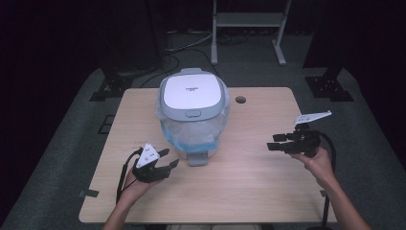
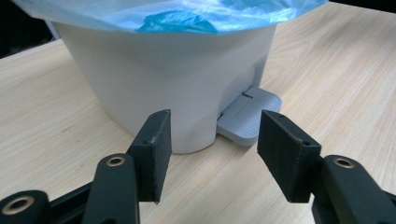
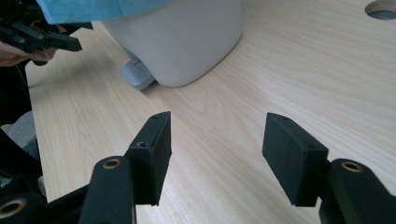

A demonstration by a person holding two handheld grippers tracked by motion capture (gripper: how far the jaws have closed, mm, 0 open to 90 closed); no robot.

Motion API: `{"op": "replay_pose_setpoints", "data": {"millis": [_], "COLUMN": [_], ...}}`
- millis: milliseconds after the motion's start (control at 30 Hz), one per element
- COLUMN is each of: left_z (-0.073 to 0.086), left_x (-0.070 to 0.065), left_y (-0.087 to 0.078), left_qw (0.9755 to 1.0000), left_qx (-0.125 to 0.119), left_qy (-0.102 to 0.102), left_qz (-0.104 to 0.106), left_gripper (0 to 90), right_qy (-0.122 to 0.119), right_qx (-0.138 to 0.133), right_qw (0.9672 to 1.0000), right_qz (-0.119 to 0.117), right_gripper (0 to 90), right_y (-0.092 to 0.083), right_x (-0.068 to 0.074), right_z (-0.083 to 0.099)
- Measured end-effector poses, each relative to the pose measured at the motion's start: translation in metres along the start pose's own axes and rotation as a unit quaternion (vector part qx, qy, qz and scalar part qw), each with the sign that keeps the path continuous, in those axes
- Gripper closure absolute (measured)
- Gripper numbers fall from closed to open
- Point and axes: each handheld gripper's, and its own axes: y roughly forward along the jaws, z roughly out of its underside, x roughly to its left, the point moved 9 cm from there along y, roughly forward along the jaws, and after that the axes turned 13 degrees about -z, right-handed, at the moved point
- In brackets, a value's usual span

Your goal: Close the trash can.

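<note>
A small white pedal bin (image 1: 192, 111) with a shut grey-rimmed lid stands in the middle of the wooden table (image 1: 249, 182). A blue bag liner (image 1: 191, 139) hangs out under its lid, and a grey foot pedal (image 1: 197, 158) sticks out at its front. My left gripper (image 1: 167, 159) hovers just left of the pedal, open, with nothing between its jaws. In the left gripper view the bin wall (image 2: 163, 88) and pedal (image 2: 247, 114) lie close ahead of the gripper (image 2: 212, 151). My right gripper (image 1: 278, 142) is open and empty to the right of the bin, pointing at it (image 3: 187, 42).
A round cable hole (image 1: 240, 99) sits in the table behind the bin to the right. A white desk frame (image 1: 249, 24) and black stands are on the dark floor beyond the table. Bare tabletop lies between the bin and my right gripper (image 3: 215, 151).
</note>
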Motion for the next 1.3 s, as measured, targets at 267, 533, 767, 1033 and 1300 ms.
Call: {"op": "replay_pose_setpoints", "data": {"millis": [267,533,767,1033,1300], "left_z": [0.003,0.007,0.014,0.021,0.026], "left_x": [0.003,0.004,0.005,0.008,0.009], "left_y": [-0.004,-0.008,-0.013,-0.017,-0.02], "left_qw": [0.9999,0.9999,0.9997,0.9996,0.9993], "left_qx": [0.004,0.001,-0.004,-0.001,-0.003], "left_qy": [-0.011,-0.016,-0.019,-0.023,-0.032], "left_qz": [-0.003,-0.006,-0.011,-0.018,-0.021], "left_gripper": [39.0,37.3,36.4,35.4,29.7], "right_qy": [0.006,0.015,0.015,0.014,0.013], "right_qx": [-0.009,-0.013,-0.013,-0.015,-0.034], "right_qw": [0.9999,0.9998,0.9998,0.9997,0.9993], "right_qz": [0.005,0.003,0.008,0.009,0.01], "right_gripper": [40.3,39.6,37.6,36.7,32.9], "right_y": [-0.006,-0.007,-0.007,-0.007,-0.005], "right_x": [-0.001,0.0,0.002,0.007,0.012], "right_z": [0.016,0.031,0.041,0.053,0.062]}}
